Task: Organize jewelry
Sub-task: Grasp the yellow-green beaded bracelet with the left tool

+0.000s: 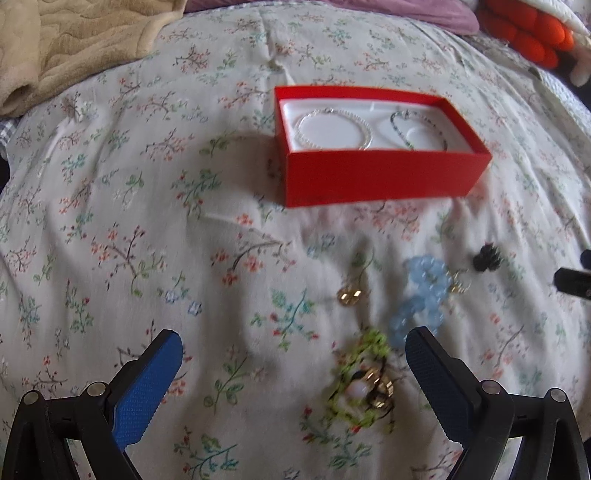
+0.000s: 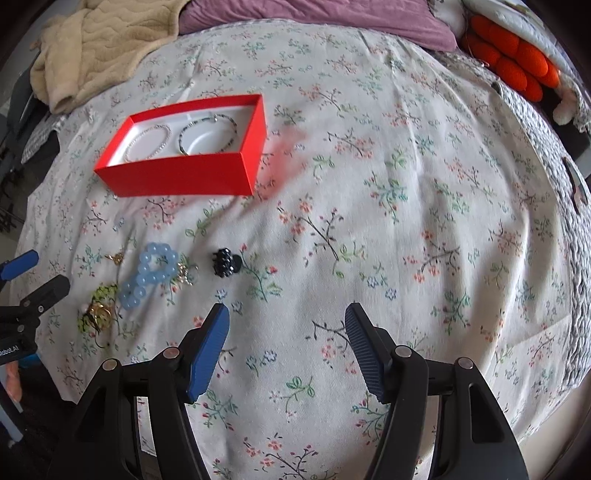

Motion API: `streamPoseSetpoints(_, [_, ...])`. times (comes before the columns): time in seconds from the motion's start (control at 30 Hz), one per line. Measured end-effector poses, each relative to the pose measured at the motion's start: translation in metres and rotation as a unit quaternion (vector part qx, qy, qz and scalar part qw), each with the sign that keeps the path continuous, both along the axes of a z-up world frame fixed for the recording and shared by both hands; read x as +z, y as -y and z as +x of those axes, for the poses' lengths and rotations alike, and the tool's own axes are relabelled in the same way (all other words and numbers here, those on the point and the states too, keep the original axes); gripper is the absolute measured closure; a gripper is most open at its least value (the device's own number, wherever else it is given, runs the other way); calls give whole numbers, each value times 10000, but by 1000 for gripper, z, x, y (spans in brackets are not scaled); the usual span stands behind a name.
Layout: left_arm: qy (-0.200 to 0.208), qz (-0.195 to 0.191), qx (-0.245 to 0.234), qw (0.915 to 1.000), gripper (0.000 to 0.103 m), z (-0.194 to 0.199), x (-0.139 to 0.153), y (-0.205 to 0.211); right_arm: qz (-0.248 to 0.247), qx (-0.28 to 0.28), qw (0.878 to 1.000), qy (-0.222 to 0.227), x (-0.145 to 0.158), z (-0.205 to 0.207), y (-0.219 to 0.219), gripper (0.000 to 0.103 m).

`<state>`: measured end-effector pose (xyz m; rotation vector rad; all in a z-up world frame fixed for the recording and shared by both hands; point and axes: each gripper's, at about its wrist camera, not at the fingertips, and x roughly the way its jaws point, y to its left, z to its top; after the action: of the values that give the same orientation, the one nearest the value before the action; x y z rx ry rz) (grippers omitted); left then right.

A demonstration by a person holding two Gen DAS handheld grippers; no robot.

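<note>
A red box (image 1: 384, 177) (image 2: 184, 177) with a white lining sits on the floral bedspread. It holds a pearl bracelet (image 1: 332, 127) (image 2: 149, 142) and a dark beaded bracelet (image 1: 417, 127) (image 2: 207, 134). Loose pieces lie nearer: a green beaded bracelet with gold pieces (image 1: 364, 380) (image 2: 96, 308), a light blue bead bracelet (image 1: 421, 295) (image 2: 149, 275), a gold earring (image 1: 350, 295) (image 2: 116, 256), another gold piece (image 1: 460, 284) (image 2: 184, 275), and a small black hair claw (image 1: 487, 256) (image 2: 225, 261). My left gripper (image 1: 293, 354) is open over the green bracelet. My right gripper (image 2: 288, 325) is open and empty.
A beige blanket (image 1: 74, 44) (image 2: 103, 48) lies at the back left. A purple pillow (image 2: 314, 18) and an orange plush (image 1: 528, 33) (image 2: 513, 62) sit at the back right. The left gripper shows at the left edge of the right wrist view (image 2: 29, 295).
</note>
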<state>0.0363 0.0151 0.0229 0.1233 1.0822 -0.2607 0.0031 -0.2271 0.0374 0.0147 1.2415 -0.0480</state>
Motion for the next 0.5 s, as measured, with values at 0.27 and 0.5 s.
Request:
streamPoseSetpoints(0.27, [-44,-154,-41,9999,3,-12,-18,-25,-102,-108,9998,-100,-11,-7,8,35])
streamPoseSetpoints(0.5, [-280,-733,11,9969,8,-4,-24,-39,-104,-145,9996,-228,-17,-9,10,35])
